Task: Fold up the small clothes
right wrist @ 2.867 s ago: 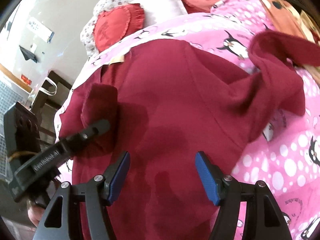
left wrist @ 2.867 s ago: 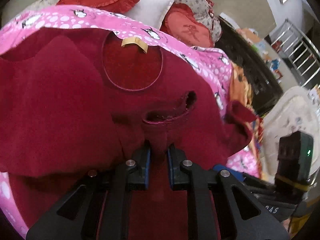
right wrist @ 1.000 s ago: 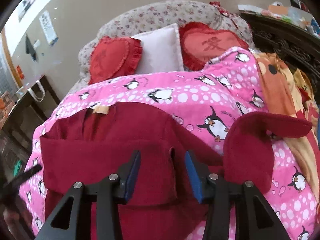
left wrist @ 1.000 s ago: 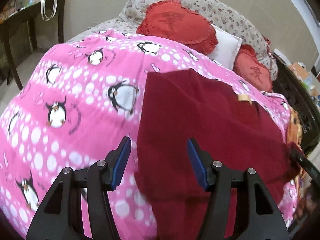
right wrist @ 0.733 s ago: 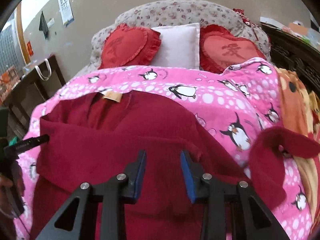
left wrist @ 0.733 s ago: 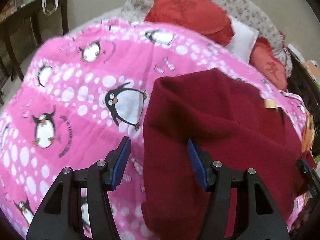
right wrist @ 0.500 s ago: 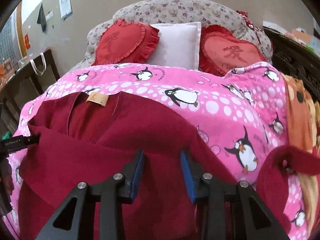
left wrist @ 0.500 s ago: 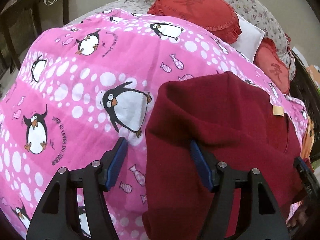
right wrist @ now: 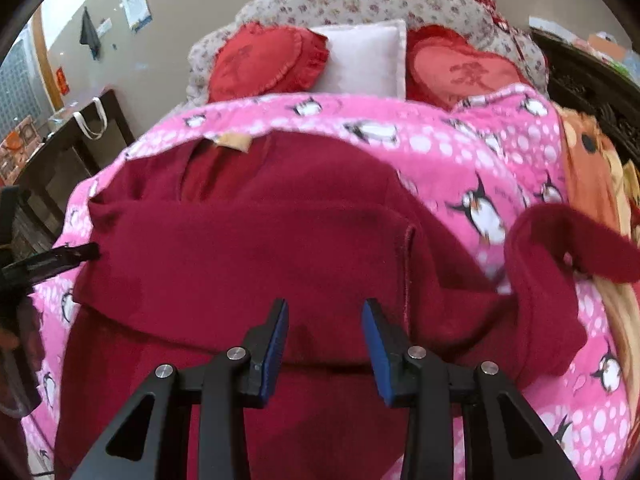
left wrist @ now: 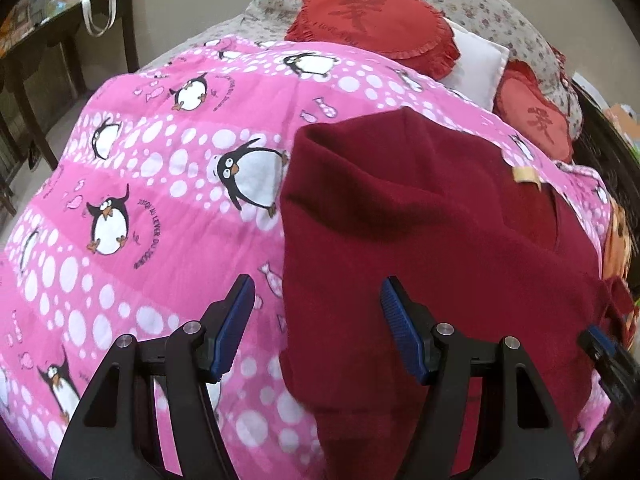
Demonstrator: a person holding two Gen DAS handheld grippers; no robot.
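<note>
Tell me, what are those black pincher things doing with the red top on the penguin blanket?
A person holds one in each hand to fold the dark red top lying on the pink penguin blanket. One sleeve is already folded across the chest; the other sleeve still sticks out. The left gripper hovers over the top's folded side edge, jaws open. The right gripper hovers over the middle with narrower open jaws, which just closed a bit. Neither grips anything.

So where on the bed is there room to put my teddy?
Free: pink blanket left of the red top, up to the heart cushions. Smaller patch between the top and orange blanket. Crowded: the middle, under the top, and the pillow end.
</note>
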